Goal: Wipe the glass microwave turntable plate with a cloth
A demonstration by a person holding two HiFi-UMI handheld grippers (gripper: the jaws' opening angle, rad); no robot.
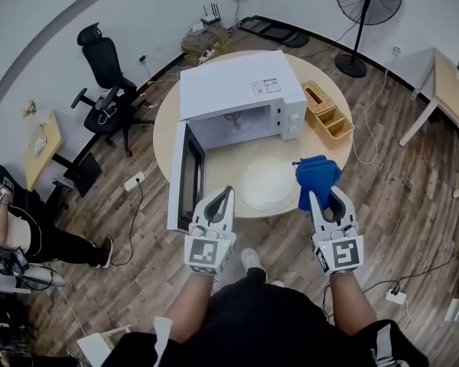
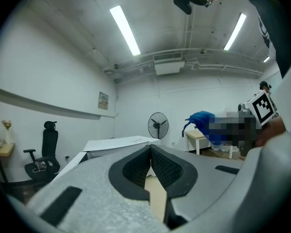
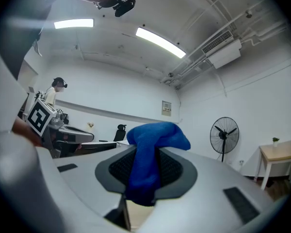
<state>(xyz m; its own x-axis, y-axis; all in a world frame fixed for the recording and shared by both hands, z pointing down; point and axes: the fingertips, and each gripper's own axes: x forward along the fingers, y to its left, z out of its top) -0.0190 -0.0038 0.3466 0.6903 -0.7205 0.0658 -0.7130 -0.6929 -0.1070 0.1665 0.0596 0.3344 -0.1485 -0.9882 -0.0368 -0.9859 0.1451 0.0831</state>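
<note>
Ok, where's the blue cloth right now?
Head view, right side: the blue cloth is clamped in the right tool, just right of the glass plate lying on the round table.

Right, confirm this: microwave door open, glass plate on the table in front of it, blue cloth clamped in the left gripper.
Wrong gripper: the right gripper view shows the blue cloth clamped in the fingers of the right gripper; the left gripper is shut on nothing. The rest holds.
</note>
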